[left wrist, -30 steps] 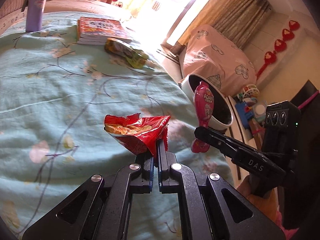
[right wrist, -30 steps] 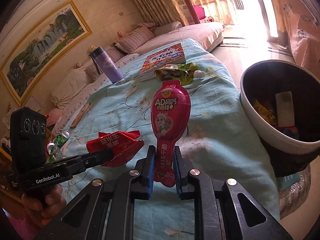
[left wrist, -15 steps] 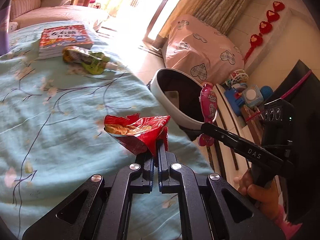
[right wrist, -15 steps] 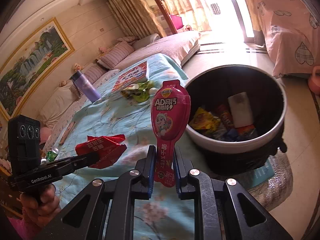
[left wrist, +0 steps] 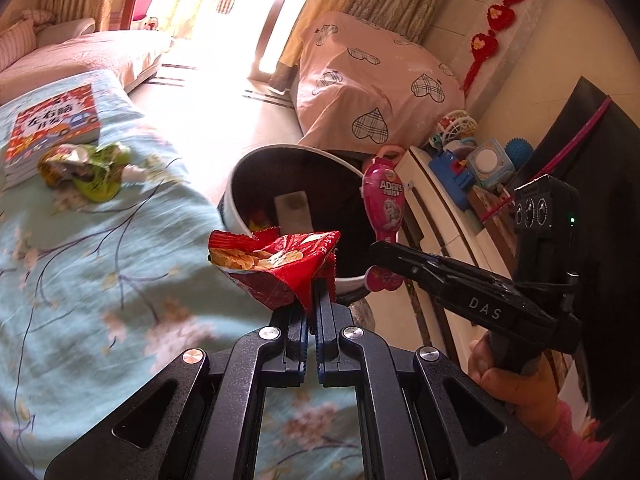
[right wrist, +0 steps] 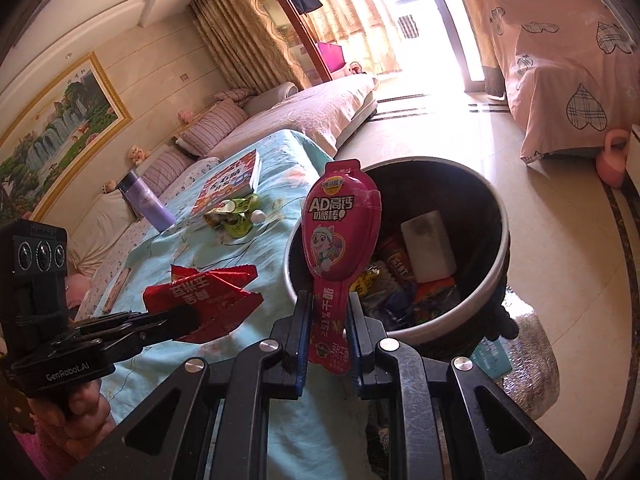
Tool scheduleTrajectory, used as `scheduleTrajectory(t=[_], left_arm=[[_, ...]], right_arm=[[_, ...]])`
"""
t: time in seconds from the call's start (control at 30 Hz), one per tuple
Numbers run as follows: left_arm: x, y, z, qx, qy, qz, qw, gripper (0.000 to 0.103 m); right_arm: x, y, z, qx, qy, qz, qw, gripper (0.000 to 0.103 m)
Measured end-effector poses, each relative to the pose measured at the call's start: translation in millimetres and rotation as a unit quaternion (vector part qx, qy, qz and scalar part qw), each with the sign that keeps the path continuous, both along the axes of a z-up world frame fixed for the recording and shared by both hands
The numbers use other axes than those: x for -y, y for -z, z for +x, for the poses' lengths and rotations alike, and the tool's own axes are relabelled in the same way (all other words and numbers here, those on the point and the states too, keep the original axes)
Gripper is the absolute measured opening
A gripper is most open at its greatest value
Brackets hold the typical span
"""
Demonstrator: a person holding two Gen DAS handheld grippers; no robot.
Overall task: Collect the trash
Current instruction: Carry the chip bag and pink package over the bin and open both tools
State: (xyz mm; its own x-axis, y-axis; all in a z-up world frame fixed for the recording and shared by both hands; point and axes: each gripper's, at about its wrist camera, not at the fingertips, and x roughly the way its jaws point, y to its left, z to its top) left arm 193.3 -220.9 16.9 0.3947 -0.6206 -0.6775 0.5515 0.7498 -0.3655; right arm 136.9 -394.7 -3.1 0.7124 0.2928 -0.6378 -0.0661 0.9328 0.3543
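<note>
Bin (right wrist: 494, 276) stands off the bed's (left wrist: 80, 260) edge, trash inside. Left gripper (left wrist: 318, 280) pinches a red bag (left wrist: 276, 264); right gripper (right wrist: 329, 300) clasps a pink wrapper (right wrist: 340, 236). Book (left wrist: 52, 120) and green wrapper (left wrist: 86, 168) lie near the bed's far corner.

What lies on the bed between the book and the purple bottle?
Nothing: bare floral bedspread separates the book from the purple bottle, seen in the right wrist view.

Both fisheyes look forward and downward along their own fingers, close over the bed (left wrist: 100, 248) edge; each catches the other hand-held gripper, and both share the trash bin (right wrist: 496, 216)
</note>
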Motion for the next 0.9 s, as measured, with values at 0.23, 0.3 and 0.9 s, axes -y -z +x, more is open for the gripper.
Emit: scheduleTrajectory(t=[0.23, 0.3, 0.9], left_arm=[[26.0, 2.1, 21.2, 0.003, 0.012, 0.018, 0.9998, 0.002], [31.0, 3.9, 27.5, 0.001, 0.012, 0.022, 0.9997, 0.002], [47.0, 8.4, 39.7, 0.003, 0.012, 0.044, 0.9989, 0.002]], right_arm=[[17.3, -0.3, 16.1, -0.005, 0.008, -0.009, 1.000, 0.017], [20.3, 0.0, 21.1, -0.008, 0.011, -0.011, 1.000, 0.017], [32.0, 5.0, 42.5, -0.018, 0.011, -0.020, 1.000, 0.017]])
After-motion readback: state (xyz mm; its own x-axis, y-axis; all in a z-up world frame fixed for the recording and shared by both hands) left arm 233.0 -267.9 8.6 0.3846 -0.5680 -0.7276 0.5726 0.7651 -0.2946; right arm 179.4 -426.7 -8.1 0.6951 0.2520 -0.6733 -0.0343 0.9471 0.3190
